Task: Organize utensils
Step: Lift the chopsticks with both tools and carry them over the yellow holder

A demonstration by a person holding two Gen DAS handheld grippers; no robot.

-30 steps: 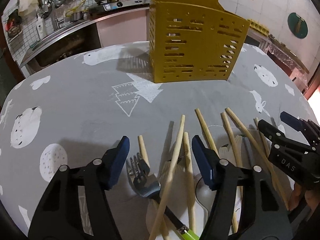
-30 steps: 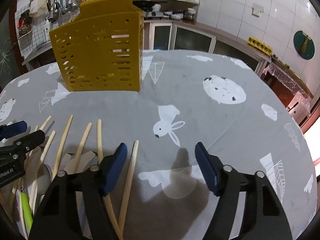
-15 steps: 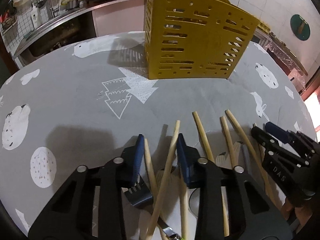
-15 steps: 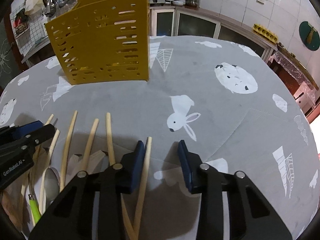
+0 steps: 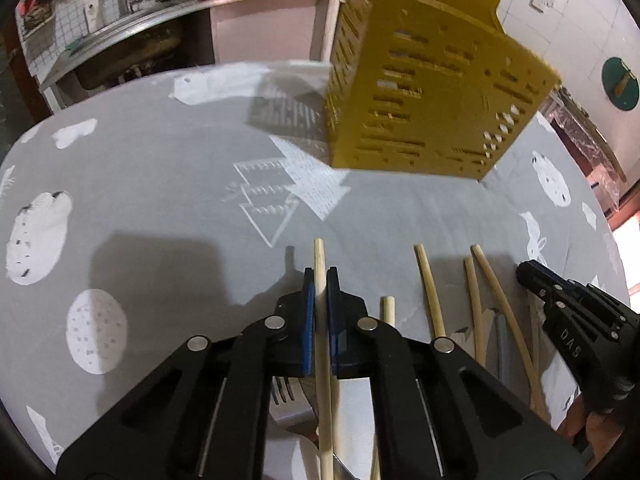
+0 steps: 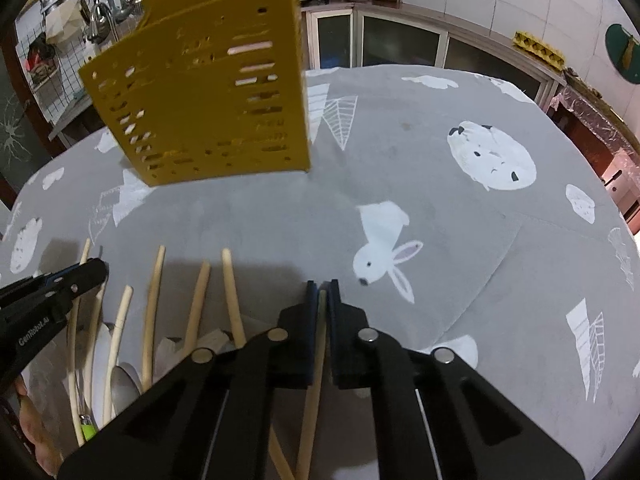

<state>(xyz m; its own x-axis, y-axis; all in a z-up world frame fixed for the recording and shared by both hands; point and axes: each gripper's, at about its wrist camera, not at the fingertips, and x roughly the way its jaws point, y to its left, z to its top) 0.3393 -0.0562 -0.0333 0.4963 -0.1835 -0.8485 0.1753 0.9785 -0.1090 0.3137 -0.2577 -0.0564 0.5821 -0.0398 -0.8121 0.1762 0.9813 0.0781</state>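
The jaws of my left gripper (image 5: 320,278) are closing on a pale wooden chopstick (image 5: 319,252), and the blue pads press its sides near the tip. My right gripper (image 6: 322,290) is closing the same way on another chopstick (image 6: 316,376), pinched at its far end. More loose chopsticks (image 5: 430,292) lie fanned on the grey cloth between the two grippers, over a fork (image 5: 286,396) and a spoon (image 6: 120,384). A yellow slotted utensil holder (image 5: 420,100) (image 6: 208,92) stands upright behind them.
The round table's grey printed cloth (image 6: 460,240) stretches bare to the right of the pile. A green-handled utensil (image 6: 86,426) lies under the chopsticks. A kitchen counter with a sink (image 5: 132,48) and cabinets (image 6: 400,40) stands beyond the table.
Both grippers went from wide open to shut, each over one chopstick. Both also tipped forward slightly, so the yellow holder now looks nearer.
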